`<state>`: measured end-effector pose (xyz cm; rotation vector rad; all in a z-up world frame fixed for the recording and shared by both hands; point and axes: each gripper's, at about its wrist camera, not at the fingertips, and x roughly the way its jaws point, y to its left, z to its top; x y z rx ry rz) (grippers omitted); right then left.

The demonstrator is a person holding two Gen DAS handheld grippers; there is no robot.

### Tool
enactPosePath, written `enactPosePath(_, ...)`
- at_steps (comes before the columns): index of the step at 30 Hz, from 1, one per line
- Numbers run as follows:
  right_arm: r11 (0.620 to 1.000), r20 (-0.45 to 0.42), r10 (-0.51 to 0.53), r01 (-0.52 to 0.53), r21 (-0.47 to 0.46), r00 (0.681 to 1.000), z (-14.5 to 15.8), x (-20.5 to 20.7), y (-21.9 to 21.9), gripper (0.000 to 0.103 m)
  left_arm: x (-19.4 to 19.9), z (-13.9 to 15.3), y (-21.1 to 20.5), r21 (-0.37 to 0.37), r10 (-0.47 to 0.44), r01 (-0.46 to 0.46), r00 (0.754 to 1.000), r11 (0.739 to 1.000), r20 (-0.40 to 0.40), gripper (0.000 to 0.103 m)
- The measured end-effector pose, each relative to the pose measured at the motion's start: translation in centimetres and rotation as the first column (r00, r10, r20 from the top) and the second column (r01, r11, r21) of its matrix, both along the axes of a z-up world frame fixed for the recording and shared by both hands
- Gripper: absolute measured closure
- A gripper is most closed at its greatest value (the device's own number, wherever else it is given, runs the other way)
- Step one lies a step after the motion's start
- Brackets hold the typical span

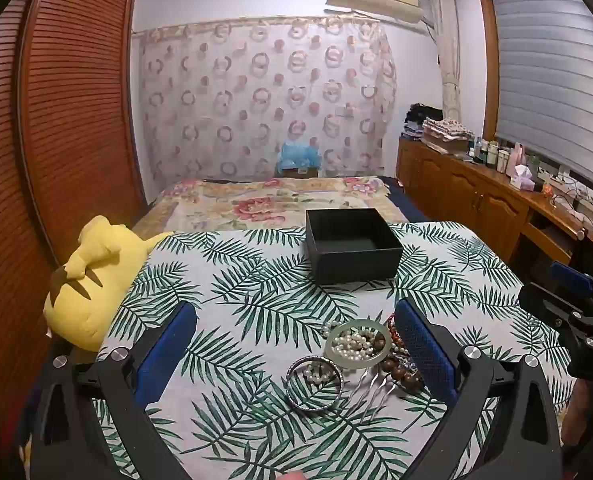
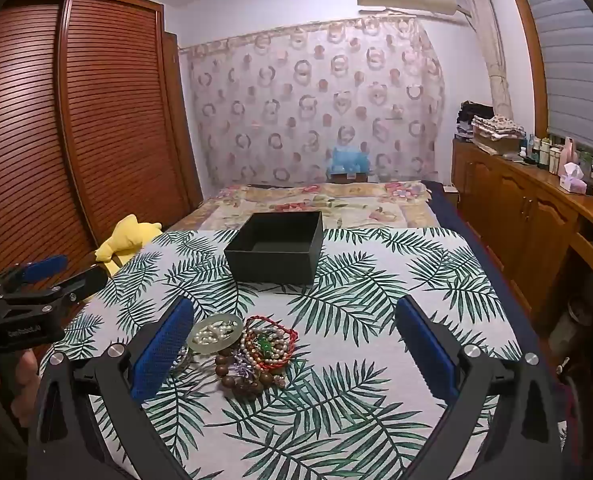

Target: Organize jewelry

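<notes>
A heap of jewelry lies on the leaf-print cloth [image 1: 232, 288]: a pale jade bangle [image 1: 356, 361] ringed around pearls, a silver bangle [image 1: 314, 386], brown wooden beads [image 1: 406, 378] and a silver hair comb [image 1: 372, 390]. In the right wrist view the jade bangle [image 2: 215, 334], a red cord bracelet [image 2: 272, 340] and the wooden beads [image 2: 240, 380] show. An open black box [image 1: 352, 246] [image 2: 276, 248] stands empty behind the heap. My left gripper [image 1: 296, 344] hangs open over the heap's left part. My right gripper [image 2: 296, 344] is open above its right side, holding nothing.
A yellow plush toy [image 1: 92, 280] lies at the cloth's left edge. A slatted wooden wardrobe [image 1: 68, 100] stands on the left, a low wooden cabinet [image 2: 528, 216] with bottles on the right. Behind the cloth a floral bedspread [image 1: 272, 200] stretches to a patterned curtain.
</notes>
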<state>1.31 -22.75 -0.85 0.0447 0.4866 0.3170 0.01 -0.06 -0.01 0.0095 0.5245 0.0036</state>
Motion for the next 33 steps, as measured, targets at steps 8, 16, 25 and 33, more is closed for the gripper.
enactPosePath(8, 1.0, 0.001, 0.001, -0.001, 0.001, 1.0, 0.01, -0.03, 0.06, 0.002, 0.03, 0.08, -0.32, -0.002, 0.0, 0.0, 1.0, 1.0, 0.002, 0.007)
enactPosePath(16, 1.0, 0.0, 0.002, -0.002, 0.004, 1.0, -0.09, -0.01, 0.06, 0.002, -0.02, 0.02, 0.05, -0.01, 0.001, -0.001, 1.0, 1.0, 0.005, 0.007)
enactPosePath(25, 1.0, -0.001, 0.001, -0.001, 0.005, 1.0, -0.11, 0.0, 0.05, 0.002, 0.03, 0.0, 0.04, -0.012, 0.0, 0.0, 1.0, 1.0, 0.004, 0.007)
enactPosePath(33, 1.0, -0.006, 0.004, -0.003, 0.008, 1.0, -0.1, 0.0, 0.05, 0.002, 0.02, 0.01, 0.07, -0.014, -0.001, 0.001, 1.0, 1.0, 0.005, 0.007)
